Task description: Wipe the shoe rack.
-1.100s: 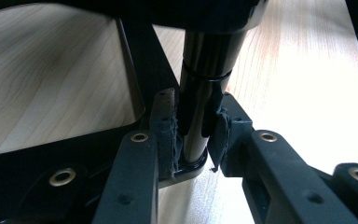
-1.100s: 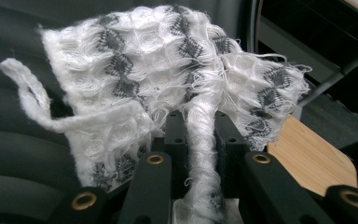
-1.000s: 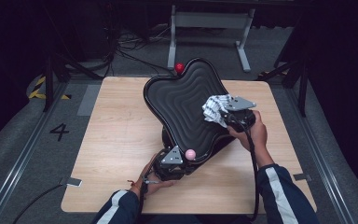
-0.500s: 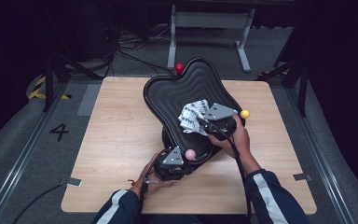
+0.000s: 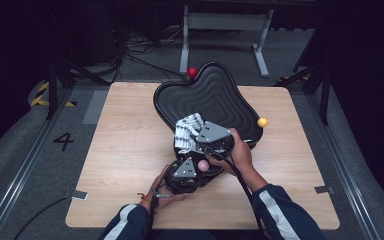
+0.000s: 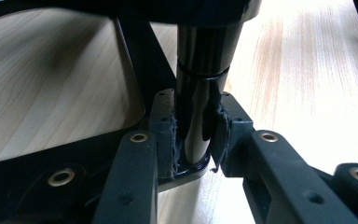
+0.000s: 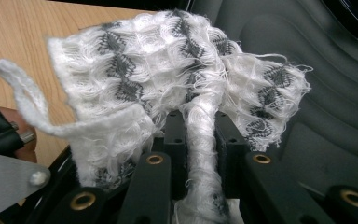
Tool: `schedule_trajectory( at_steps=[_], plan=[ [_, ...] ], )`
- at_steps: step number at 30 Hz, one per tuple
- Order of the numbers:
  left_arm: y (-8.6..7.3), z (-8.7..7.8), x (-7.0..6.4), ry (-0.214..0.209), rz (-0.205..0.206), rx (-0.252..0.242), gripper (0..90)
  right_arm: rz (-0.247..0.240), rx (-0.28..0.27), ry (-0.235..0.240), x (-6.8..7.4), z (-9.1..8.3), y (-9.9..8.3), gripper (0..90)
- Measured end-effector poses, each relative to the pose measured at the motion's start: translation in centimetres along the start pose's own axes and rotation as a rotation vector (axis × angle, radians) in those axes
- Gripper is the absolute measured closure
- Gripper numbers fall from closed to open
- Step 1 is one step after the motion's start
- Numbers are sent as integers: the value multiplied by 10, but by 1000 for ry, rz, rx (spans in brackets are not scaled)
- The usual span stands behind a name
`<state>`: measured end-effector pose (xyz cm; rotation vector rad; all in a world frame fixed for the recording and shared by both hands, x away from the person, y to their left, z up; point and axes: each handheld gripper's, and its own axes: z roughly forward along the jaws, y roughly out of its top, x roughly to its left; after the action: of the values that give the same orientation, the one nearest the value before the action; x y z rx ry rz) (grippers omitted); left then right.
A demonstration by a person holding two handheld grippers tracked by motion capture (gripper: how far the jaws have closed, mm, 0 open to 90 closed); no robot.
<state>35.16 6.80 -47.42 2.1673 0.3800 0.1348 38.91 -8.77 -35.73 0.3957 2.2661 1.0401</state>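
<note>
left gripper (image 5: 182, 172) jaws clamp the black tray (image 5: 215, 95) leg (image 6: 198, 93); right gripper (image 5: 200, 137) jaws pinch a white cloth (image 7: 168, 79)

Fixed overhead plus two jaw-mounted close-ups.
High view angled forward and down over table (image 5: 130, 150); gripper views pressed close against black tray (image 5: 215, 100), shared with high view.

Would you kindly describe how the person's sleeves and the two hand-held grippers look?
Both sleeves are dark navy with a white stripe. The left hand-held gripper and right hand-held gripper are black, each topped by a grey three-cornered plate, with brass-coloured rivets on the jaws. A black cable trails from each.
</note>
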Motion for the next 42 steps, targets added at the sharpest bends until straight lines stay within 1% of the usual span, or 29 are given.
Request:
schedule_trajectory(
  at_steps=[3, 6, 7, 8, 9, 11, 12, 13, 15, 16, 17, 18, 19, 20, 21, 22, 24, 25, 27, 28, 29, 30, 31, 32, 33, 35, 37, 39, 42],
  plan=[
    [0, 0, 0, 1, -6, 6, 726, 53, -1, 11, -11, 2, -2, 783],
    [0, 0, 1, 0, -10, 1, 727, 59, 18, -25, -20, 3, -4, 784],
    [0, 0, 1, -1, -11, -1, 727, 78, 17, -20, -25, 3, -6, 785],
    [0, 0, 1, -2, -10, 0, 727, 86, 27, -33, -32, 4, -8, 784],
    [0, 0, 1, 1, -16, -4, 728, 87, 40, -50, -35, 4, -9, 784],
    [0, 0, 2, 0, -13, 2, 728, 114, 42, -53, -45, 4, -13, 783],
    [0, 0, 2, 1, -13, -1, 729, 121, 59, -77, -52, 4, -15, 784],
    [0, 0, 2, 2, -14, -2, 729, 125, 62, -86, -56, 4, -17, 784],
    [0, 0, 1, 3, -17, -2, 729, 153, 65, -120, -67, 4, -24, 784],
    [0, 0, 1, 3, -17, -2, 729, 153, 65, -120, -67, 4, -24, 784],
    [0, -1, 1, 4, -16, 3, 729, 167, 89, -174, -78, 4, -30, 788],
    [0, -1, 1, 4, -16, 3, 729, 170, 96, -199, -82, 4, -33, 788],
    [0, 0, 1, 3, -16, 0, 729, 171, 99, -211, -85, 4, -36, 789],
    [0, 0, 1, 2, -15, -1, 728, 183, 97, -217, -90, 4, -39, 789],
    [0, 0, 1, 2, -14, -2, 728, 196, 107, -227, -95, 3, -42, 790],
    [0, 0, 1, 3, -15, 2, 729, 199, 124, -241, -99, 3, -44, 790],
    [0, 0, 2, 1, -12, 1, 728, 214, 128, -252, -106, 2, -48, 790],
    [0, 0, 2, 0, -12, -1, 729, 206, 154, -279, -110, 3, -51, 791],
    [0, -1, 1, 4, -14, 5, 729, 232, 152, -287, -117, 1, -56, 791],
    [0, 0, 1, 5, -17, 0, 729, 238, 172, -306, -120, 1, -58, 790],
    [0, 0, 1, 5, -20, 1, 729, 233, 183, -325, -123, 1, -61, 791],
    [0, 0, 1, 6, -19, -1, 729, 237, 186, -331, -127, 0, -64, 792],
    [0, -1, 1, 7, -15, 3, 729, 260, 184, -326, -131, -1, -67, 793],
    [0, -1, 1, 7, -15, 3, 729, 285, 177, -319, -133, -2, -70, 794],
    [0, -1, 2, 2, -14, 0, 729, 296, 174, -314, -136, -3, -71, 793],
    [-1, 0, 2, -1, -18, -6, 729, 293, 173, -315, -136, -3, -71, 793],
    [0, 0, 1, -1, -13, -3, 729, 285, 179, -329, -133, -1, -69, 793],
    [0, 0, 1, -2, -10, -3, 729, 284, 177, -326, -132, 0, -68, 794],
    [0, 0, 1, -1, -8, -1, 730, 270, 158, -294, -127, 0, -61, 794]
  ],
)
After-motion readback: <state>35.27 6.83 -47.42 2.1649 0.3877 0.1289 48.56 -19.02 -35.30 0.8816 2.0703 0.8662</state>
